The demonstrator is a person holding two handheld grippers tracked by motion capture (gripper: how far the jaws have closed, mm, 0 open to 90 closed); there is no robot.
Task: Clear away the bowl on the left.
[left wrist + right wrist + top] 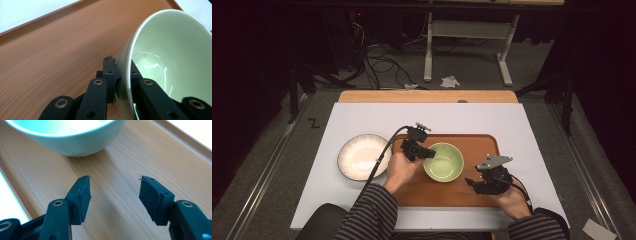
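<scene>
A person is working at a table point(362, 112) with a gripper in each hand, the left one gripping a green bowl on a wooden tray.

The white-topped table is carrying the wooden tray point(477, 145) at its middle and a white plate point(362, 157) just beside the tray's left edge. The green bowl point(444, 162) is sitting on the tray, toward its left half. The left gripper point(424, 151) is pinching the bowl's left rim: in the left gripper view its jaws are closing on the wall point(125, 75), one outside and one inside. The right gripper point(472, 182) is hovering over the tray's near right part, close to the bowl but apart from it, its jaws point(113, 192) standing wide with nothing between them.
</scene>
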